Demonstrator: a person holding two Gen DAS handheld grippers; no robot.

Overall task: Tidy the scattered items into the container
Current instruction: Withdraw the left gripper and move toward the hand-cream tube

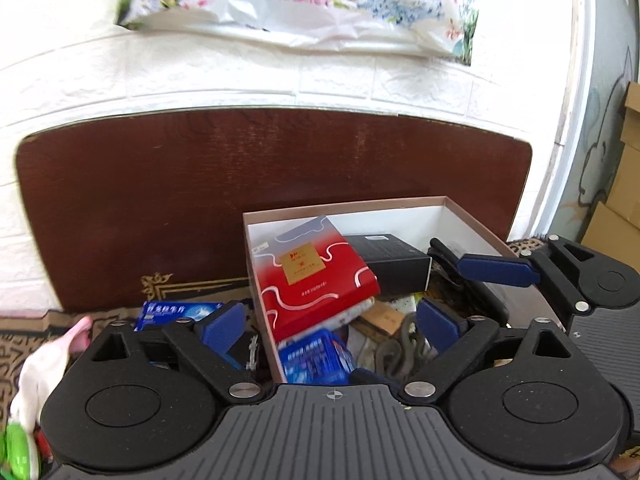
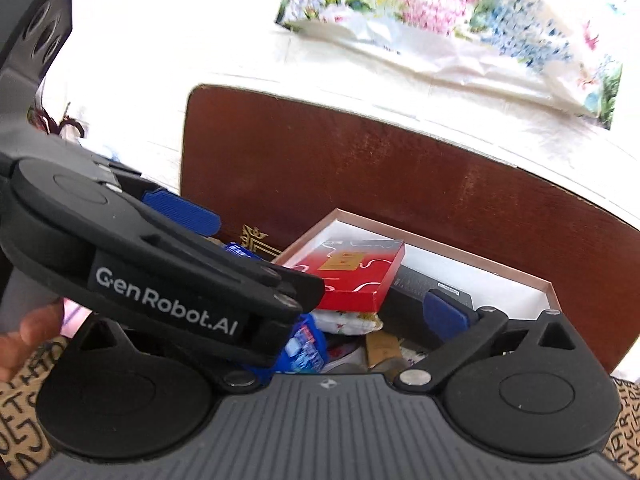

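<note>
The container, a cardboard box (image 1: 348, 205) (image 2: 440, 229) with a pinkish rim and white inside, stands on a patterned mat. In it a red carton (image 1: 316, 276) (image 2: 356, 276) leans on a black carton (image 1: 388, 260), with a blue packet (image 1: 314, 356) and a dark cord (image 1: 400, 350) lower down. Another blue packet (image 1: 172, 314) lies outside, left of the box. My left gripper (image 1: 330, 326) is open over the box's near left wall and holds nothing. My right gripper (image 2: 334, 318) is open above the box. Its left finger is hidden behind the left gripper's pad (image 2: 180, 210).
A dark brown wooden board (image 1: 272, 176) stands against the white brick-pattern wall behind the box. A floral sheet (image 1: 300, 0) hangs above. A white and pink soft item (image 1: 48, 360) and a green item (image 1: 16, 448) lie at far left. Cardboard cartons (image 1: 624, 200) are stacked at right. A thumb (image 2: 28, 332) shows.
</note>
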